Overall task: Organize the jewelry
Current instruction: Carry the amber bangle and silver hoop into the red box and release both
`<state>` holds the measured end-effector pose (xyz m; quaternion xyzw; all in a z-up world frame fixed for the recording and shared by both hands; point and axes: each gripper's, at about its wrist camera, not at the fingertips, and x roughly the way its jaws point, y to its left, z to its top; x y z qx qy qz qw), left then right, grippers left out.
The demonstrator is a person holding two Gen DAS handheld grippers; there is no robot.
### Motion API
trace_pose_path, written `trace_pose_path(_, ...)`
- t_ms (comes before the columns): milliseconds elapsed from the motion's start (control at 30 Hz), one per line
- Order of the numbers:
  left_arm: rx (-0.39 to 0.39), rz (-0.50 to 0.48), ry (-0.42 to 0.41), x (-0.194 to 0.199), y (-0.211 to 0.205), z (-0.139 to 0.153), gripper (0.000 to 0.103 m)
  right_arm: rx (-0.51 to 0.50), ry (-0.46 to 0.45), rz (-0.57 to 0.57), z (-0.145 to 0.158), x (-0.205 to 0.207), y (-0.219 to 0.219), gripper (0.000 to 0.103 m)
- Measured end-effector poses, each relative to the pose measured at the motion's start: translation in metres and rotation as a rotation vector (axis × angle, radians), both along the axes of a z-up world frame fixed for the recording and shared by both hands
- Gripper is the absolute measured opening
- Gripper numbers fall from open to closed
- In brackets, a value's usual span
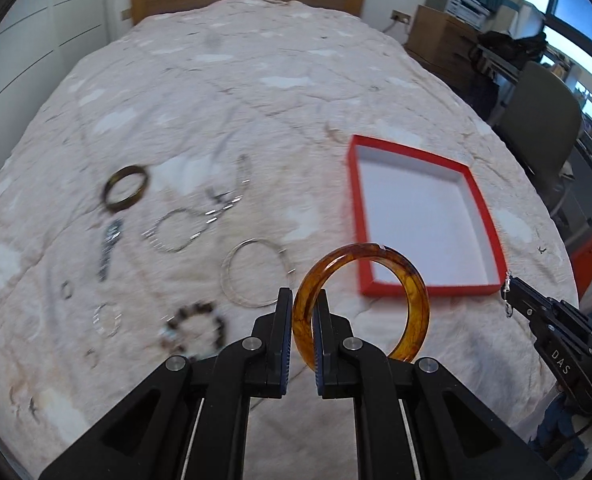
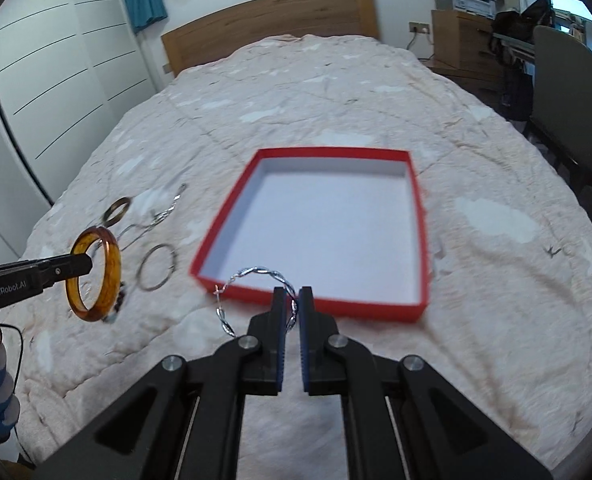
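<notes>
Nearest me, my left gripper (image 1: 303,328) has its jaws clamped on the amber bangle (image 1: 361,301), a glossy, translucent, tortoiseshell-mottled hoop held upright above the bed (image 1: 256,80). My right gripper (image 2: 295,312) pinches a thin twisted silver bracelet (image 2: 256,274), dangling just short of the red box (image 2: 423,240). That box, white inside, looks empty, so I judge nothing is sorted yet. Farther left, a dark bangle (image 1: 126,193), silver hoops (image 1: 254,272) and a beaded bracelet (image 1: 195,330) lie scattered on the quilt.
</notes>
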<state>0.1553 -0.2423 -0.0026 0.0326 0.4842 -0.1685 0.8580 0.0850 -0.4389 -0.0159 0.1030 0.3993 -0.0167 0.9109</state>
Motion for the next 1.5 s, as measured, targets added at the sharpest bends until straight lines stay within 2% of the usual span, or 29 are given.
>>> trace_pose_path(200, -0.001, -0.03, 0.033, 0.045, -0.064, -0.024, 0.009, -0.012, 0.025, -0.033, -0.011, 0.031, -0.03, 0.006)
trace_pose_path(367, -0.015, -0.064, 0.076, 0.069, -0.096, -0.048, 0.009, -0.022, 0.066, -0.036, -0.03, 0.051, -0.045, 0.005)
trace_pose_path(533, 0.023, -0.078, 0.113, 0.079, -0.113, -0.075, 0.009, -0.044, 0.119, -0.031, -0.049, 0.063, -0.052, 0.006)
trace_pose_path(767, 0.095, -0.038, 0.16, 0.079, -0.112, -0.096, 0.011, -0.113, 0.202, 0.008, -0.068, 0.063, -0.046, 0.006)
trace_pose_path(900, 0.123, 0.003, 0.181, 0.071, -0.106, -0.103, 0.011, -0.112, 0.226, 0.04, -0.07, 0.064, -0.041, 0.006)
trace_pose_path(1100, 0.15, 0.066, 0.185, 0.059, -0.094, -0.102, 0.012, -0.127, 0.237, 0.059, -0.071, 0.068, -0.033, 0.007)
trace_pose_path(1200, 0.163, 0.066, 0.187, 0.054, -0.091, -0.1, 0.012, -0.137, 0.241, 0.063, -0.069, 0.069, -0.031, 0.007)
trace_pose_path(1433, 0.127, 0.05, 0.212, 0.052, -0.087, -0.096, 0.014, -0.095, 0.211, 0.045, -0.058, 0.059, -0.039, 0.007)
trace_pose_path(1500, 0.11, 0.037, 0.212, 0.051, -0.086, -0.093, 0.02, -0.093, 0.195, 0.043, -0.051, 0.055, -0.038, 0.014)
